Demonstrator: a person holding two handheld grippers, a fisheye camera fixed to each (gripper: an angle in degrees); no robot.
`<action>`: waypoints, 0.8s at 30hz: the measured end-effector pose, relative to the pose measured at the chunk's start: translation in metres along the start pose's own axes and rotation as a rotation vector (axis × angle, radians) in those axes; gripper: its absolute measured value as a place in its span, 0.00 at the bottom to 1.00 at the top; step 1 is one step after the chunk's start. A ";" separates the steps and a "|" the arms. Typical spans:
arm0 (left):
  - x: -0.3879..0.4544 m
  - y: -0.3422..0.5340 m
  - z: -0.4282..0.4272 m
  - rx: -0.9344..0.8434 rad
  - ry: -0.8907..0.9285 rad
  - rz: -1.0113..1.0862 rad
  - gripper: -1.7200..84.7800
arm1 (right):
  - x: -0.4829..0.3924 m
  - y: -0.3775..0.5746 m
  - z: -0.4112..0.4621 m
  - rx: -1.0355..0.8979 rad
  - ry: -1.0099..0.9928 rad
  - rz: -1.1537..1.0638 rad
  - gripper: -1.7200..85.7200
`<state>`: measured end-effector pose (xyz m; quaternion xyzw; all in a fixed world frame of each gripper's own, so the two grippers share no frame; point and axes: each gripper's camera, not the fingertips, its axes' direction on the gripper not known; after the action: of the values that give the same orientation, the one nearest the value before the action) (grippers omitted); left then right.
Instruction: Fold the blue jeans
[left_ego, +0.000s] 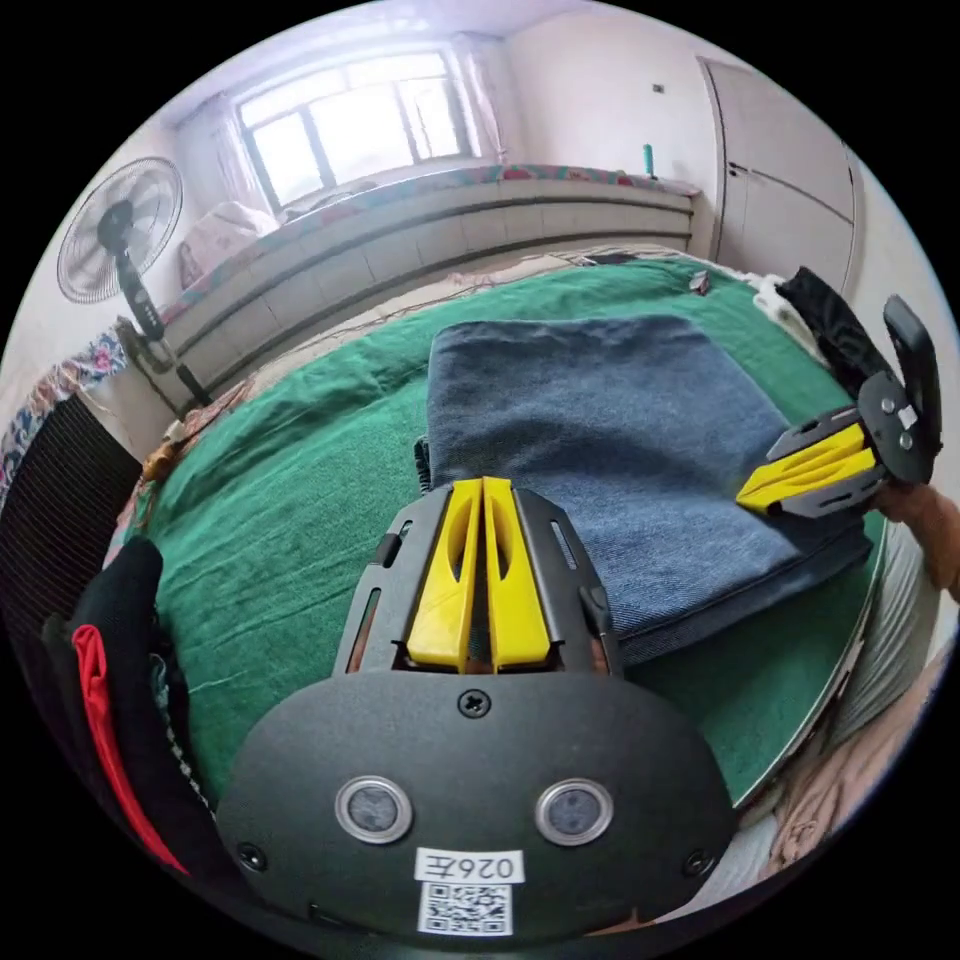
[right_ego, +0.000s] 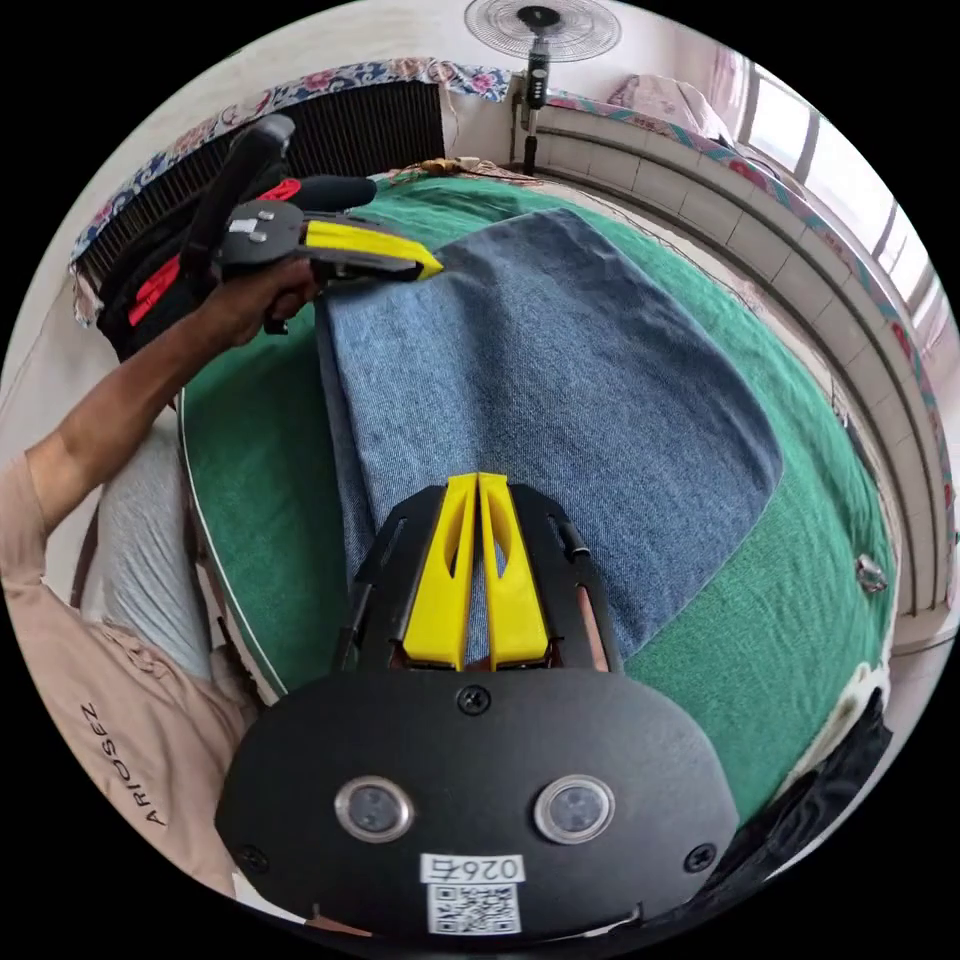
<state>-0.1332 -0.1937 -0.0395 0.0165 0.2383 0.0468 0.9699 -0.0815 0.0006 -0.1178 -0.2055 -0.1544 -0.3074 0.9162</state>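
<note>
Item: blue jeans (left_ego: 610, 440), folded into a thick rectangle on the green cloth (left_ego: 290, 520). My left gripper (left_ego: 483, 487) and right gripper (right_ego: 477, 482), jaws closed and empty, rest at near corners. I judge folding nearly complete.

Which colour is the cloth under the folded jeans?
Green cloth, clearest in the right gripper view, beneath the jeans.

Near edge of the folded blue jeans (left_ego: 610, 430) hidden behind the left gripper (left_ego: 483, 484), lower layers of the fold covered by the top layer, dark clothes (left_ego: 110, 680) cut off at the left edge, small object (right_ego: 870, 572) on the green counter (right_ego: 800, 620) too small to be identified
</note>
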 end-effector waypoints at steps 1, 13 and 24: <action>-0.006 0.001 -0.006 0.017 0.020 -0.026 0.01 | -0.001 0.000 0.000 -0.003 0.012 -0.012 0.01; -0.050 0.033 -0.077 0.307 0.057 -0.117 0.18 | 0.092 0.022 -0.064 0.248 -0.053 0.279 0.01; -0.088 0.029 -0.050 0.193 0.181 -0.100 0.27 | 0.217 0.083 -0.063 0.303 -0.198 0.676 0.01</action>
<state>-0.2361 -0.1733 -0.0420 0.0934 0.3286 -0.0235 0.9395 0.1459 -0.0772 -0.1067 -0.1355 -0.2093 0.0596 0.9666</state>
